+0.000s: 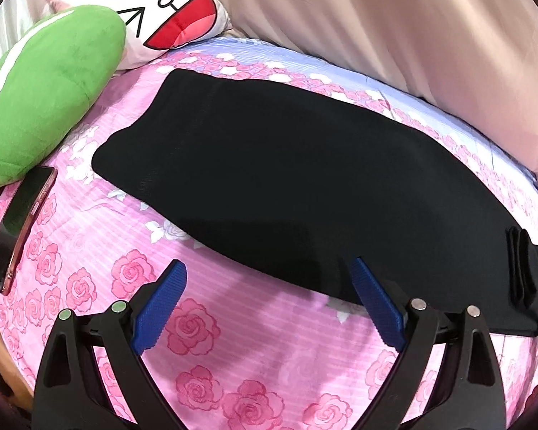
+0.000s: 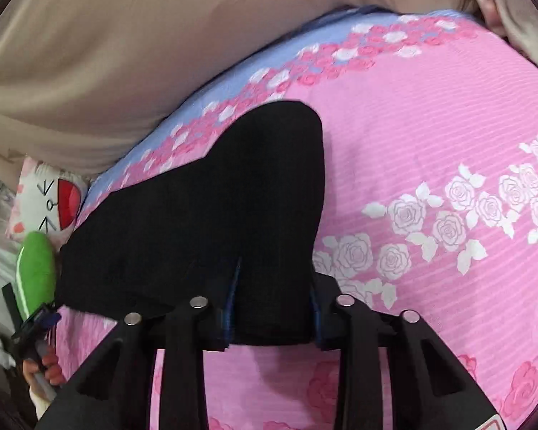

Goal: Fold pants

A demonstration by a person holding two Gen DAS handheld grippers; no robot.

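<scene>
Black folded cloth pants (image 1: 287, 179) lie just past my gaping, empty left tongs (image 1: 269, 304); my right tongs (image 2: 274, 308) pinch their end.

The left gripper (image 1: 269, 283) hung over the near edge of the bed, tilted downward, its blue pads (image 1: 159, 308) spread wide with nothing between them. The right gripper (image 2: 274, 304) pointed down at the bed too, jaws drawn close and clamped on black cloth. A hand (image 2: 41, 367) gripped the left gripper's handle.
</scene>
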